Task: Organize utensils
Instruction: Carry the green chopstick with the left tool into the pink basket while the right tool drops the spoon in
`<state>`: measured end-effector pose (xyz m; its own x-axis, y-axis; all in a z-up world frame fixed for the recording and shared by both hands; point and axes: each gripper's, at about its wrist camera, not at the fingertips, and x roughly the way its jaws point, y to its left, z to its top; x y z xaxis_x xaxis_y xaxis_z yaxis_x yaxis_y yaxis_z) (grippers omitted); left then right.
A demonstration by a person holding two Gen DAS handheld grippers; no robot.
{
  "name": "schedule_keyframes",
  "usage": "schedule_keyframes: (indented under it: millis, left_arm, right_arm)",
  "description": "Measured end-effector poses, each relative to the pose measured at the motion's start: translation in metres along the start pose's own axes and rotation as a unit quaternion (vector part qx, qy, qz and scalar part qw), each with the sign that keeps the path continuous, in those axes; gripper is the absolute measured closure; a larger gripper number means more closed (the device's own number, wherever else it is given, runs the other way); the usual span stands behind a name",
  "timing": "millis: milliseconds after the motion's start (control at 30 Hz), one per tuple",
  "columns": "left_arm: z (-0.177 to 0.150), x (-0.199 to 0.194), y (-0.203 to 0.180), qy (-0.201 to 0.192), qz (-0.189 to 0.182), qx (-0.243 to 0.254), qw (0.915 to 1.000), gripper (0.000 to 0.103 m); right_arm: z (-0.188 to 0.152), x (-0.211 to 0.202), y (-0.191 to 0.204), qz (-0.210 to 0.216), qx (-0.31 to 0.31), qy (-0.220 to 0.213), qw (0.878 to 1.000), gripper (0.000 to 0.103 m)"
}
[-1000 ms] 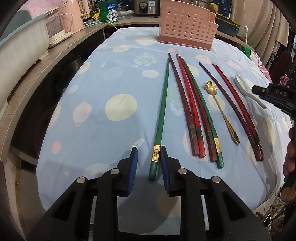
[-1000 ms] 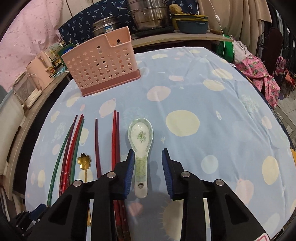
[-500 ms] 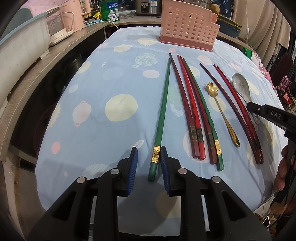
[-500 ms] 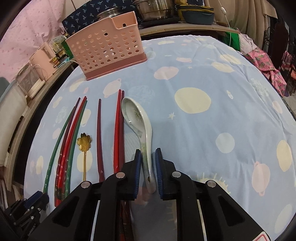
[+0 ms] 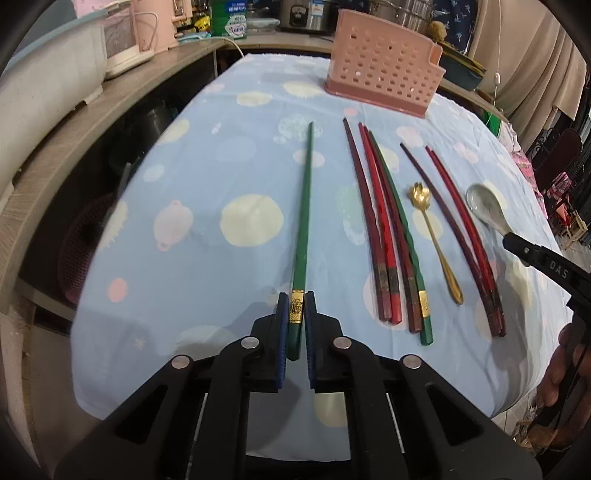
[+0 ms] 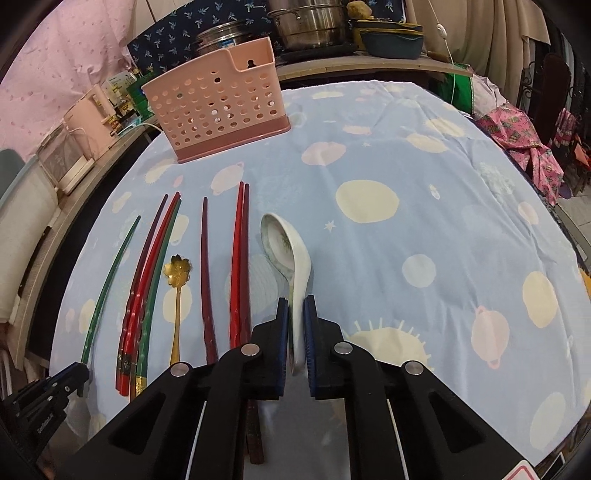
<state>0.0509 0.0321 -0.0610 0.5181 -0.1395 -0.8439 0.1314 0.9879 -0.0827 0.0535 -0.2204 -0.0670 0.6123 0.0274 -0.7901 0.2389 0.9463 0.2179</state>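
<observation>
My left gripper (image 5: 296,301) is shut on the thick end of a single green chopstick (image 5: 303,206), which points toward the pink perforated utensil holder (image 5: 384,86) at the table's far end. My right gripper (image 6: 295,308) is shut on the handle of a white ceramic spoon (image 6: 286,247), its bowl tilted on edge. Between them lie a bunch of red, dark red and green chopsticks (image 5: 384,229), a gold flower spoon (image 5: 436,240) and two more red chopsticks (image 5: 461,236). The holder also shows in the right wrist view (image 6: 218,103).
A blue cloth with pale dots (image 6: 406,229) covers the table. A wooden counter (image 5: 74,147) with pink appliances runs along the left. Steel pots (image 6: 306,22) stand behind the holder. Patterned cloth (image 6: 524,136) hangs at the right.
My left jaws closed onto the green chopstick's end. My right gripper, shut on the spoon since half a second ago, has tipped it further on edge.
</observation>
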Motion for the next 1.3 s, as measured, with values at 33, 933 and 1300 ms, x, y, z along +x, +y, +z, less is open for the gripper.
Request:
schedule_keyframes:
  millis: [33,933,1300]
  left_arm:
    - [0.002,-0.005,0.001,-0.005,-0.002,-0.002,1.0000,0.096]
    - [0.240,-0.093,-0.012,-0.205,-0.021,-0.007,0.9785,0.096]
    - [0.343,-0.148,-0.039,-0.318,-0.053,-0.004,0.9466,0.096]
  right_arm:
    - [0.002,-0.005,-0.002,0.000,0.003,-0.004,1.000,0.095]
    - [0.178,-0.046,0.020,0.017,-0.011,-0.145,0.989,0.098]
    - [0.273,-0.010,0.052,0.011,-0.031,-0.201,0.979,0.098]
